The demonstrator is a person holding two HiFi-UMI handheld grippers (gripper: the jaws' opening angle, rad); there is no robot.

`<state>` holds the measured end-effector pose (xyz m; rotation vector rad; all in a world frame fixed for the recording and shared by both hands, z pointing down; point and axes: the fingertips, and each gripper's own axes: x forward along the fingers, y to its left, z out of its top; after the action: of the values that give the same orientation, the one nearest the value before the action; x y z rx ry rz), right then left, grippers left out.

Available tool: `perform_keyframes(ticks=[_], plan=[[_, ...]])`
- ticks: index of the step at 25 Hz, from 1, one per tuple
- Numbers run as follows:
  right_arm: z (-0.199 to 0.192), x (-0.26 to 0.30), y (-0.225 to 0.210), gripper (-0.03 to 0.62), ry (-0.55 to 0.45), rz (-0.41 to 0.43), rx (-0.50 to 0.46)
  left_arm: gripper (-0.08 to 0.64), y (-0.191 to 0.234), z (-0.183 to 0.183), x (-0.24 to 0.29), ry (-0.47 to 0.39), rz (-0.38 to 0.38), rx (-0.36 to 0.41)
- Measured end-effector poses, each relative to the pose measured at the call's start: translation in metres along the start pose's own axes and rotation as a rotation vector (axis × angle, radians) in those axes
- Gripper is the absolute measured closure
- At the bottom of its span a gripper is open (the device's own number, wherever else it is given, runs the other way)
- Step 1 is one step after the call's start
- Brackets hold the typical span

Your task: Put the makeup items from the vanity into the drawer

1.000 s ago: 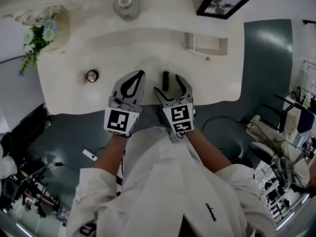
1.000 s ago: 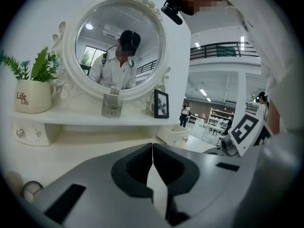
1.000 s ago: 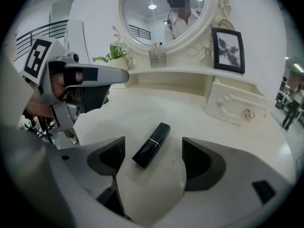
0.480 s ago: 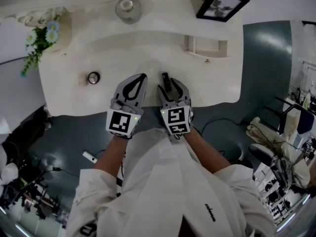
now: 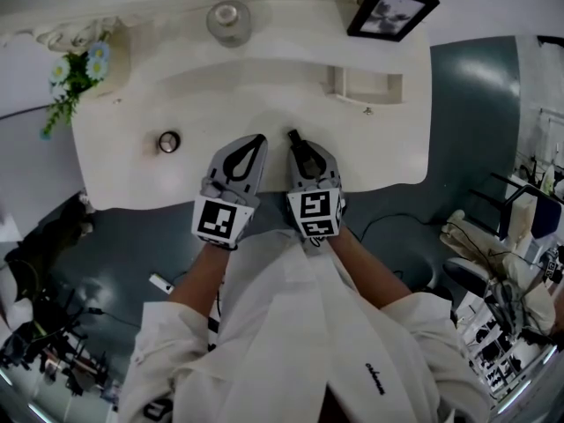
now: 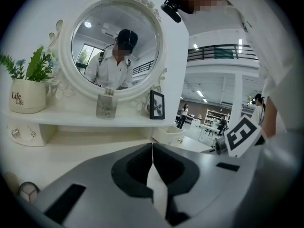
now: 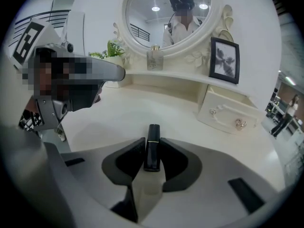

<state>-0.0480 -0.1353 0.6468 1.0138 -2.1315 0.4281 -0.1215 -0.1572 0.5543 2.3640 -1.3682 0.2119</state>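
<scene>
White vanity [image 5: 132, 166] fills my head view, with its oval mirror [image 6: 116, 46] upright at the back. At the back right a small drawer [image 5: 366, 82] stands pulled out. My two grippers sit side by side over the front middle of the top. The left gripper [image 6: 152, 147] has its fingers pressed together with nothing between them, and the right gripper [image 7: 152, 145] is just beside it, angled down. On the shelf below the mirror I see a plant pot [image 6: 28, 95] at the left, a glass jar [image 6: 106, 106] in the middle and a black picture frame [image 6: 157, 104] at the right. A small round case [image 5: 169, 141] lies on the top, left of the left gripper and apart from it. Smallest is the black lipstick [image 7: 154, 132]: the right fingers have just been closing and now pinch it on both sides, its far end poking out past the tips
</scene>
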Motion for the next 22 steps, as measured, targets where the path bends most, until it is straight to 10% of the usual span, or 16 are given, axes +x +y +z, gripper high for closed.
perform_keyframes(ticks=[22], plan=[[0.054, -0.069, -0.072, 0.480, -0.199, -0.098, 0.092, 0.532, -0.063, 0.046, 0.052, -0.049, -0.149, 0.053]])
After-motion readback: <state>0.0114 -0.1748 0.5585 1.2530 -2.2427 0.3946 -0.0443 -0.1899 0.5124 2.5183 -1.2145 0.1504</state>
